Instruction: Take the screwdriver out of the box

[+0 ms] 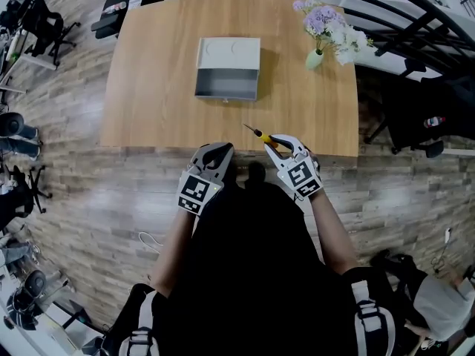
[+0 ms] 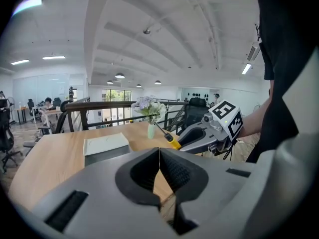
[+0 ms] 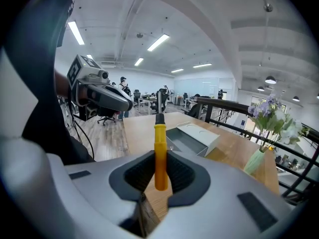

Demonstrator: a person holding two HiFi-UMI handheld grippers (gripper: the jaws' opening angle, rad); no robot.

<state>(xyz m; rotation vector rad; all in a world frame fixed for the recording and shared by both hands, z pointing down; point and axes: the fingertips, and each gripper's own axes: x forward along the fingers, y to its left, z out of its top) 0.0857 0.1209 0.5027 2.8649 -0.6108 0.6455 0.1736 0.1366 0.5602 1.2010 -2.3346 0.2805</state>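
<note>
The right gripper (image 1: 273, 141) is clamped on the yellow handle of the screwdriver (image 1: 260, 133), and its metal shaft points out toward the box (image 1: 227, 82). The tool is out of the box and well apart from it, above the near edge of the table (image 1: 163, 87). The left gripper (image 1: 215, 150) is empty, with its jaws pressed together.

The handle is round and smooth, so I judge it could twist or slide between the pads. Released here, it may roll off the near edge onto the floor.

No brand or readable writing shows. The only print is the black-and-white square markers on the gripper cubes.
</note>
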